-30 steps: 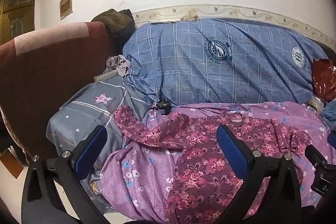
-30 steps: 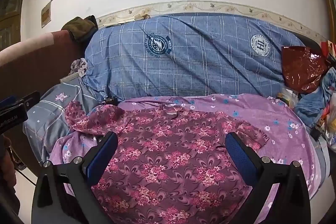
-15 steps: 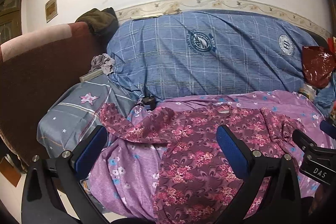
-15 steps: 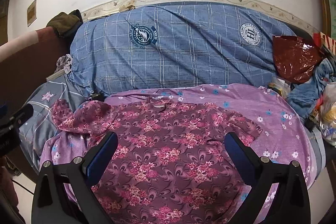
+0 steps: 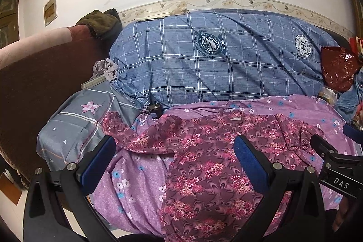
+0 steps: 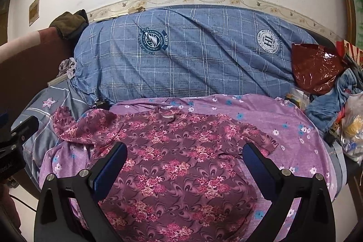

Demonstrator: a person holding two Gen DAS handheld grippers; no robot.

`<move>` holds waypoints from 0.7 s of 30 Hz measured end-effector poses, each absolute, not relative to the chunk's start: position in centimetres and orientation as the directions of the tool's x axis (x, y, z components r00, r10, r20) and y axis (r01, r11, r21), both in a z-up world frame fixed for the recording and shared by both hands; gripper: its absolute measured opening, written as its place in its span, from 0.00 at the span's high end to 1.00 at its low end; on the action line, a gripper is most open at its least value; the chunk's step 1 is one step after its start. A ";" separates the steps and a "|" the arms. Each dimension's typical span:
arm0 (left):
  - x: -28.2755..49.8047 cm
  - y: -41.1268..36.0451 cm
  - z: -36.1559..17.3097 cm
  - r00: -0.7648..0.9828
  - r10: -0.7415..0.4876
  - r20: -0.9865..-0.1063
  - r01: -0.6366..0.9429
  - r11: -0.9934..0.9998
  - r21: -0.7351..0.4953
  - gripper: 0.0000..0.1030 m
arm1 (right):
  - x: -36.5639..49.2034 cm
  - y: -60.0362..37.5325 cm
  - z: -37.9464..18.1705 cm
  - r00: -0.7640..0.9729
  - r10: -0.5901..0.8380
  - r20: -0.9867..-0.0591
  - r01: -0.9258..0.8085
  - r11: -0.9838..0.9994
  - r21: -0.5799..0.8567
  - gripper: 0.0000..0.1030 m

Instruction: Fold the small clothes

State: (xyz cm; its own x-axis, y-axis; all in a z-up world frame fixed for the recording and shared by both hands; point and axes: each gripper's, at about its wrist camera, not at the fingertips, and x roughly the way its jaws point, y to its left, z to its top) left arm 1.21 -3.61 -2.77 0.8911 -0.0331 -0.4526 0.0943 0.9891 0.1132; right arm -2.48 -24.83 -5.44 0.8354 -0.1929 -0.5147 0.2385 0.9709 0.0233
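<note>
Right wrist view: both jaws gape above floral shirt (image 6: 172, 165); blue plaid bedding (image 6: 192, 65) behind.

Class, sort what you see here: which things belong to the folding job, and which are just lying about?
Job: floral shirt; left gripper; right gripper, both open above it.

Lying about: purple sheet; blue checked duvet; red bag; star pillow; olive cloth.

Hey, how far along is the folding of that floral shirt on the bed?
Done: the floral shirt lies spread on the purple sheet, neckline toward the blue plaid pillow. In hand: nothing; left gripper and right gripper are both open above it. Left: every fold; both sleeves are out.
</note>
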 end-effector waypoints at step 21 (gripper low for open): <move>1.5 -4.2 -2.9 0.890 -0.051 -0.452 0.114 0.987 0.113 0.00 | -2.1 -24.4 -5.3 0.834 -0.214 -0.508 0.240 0.971 -0.013 0.02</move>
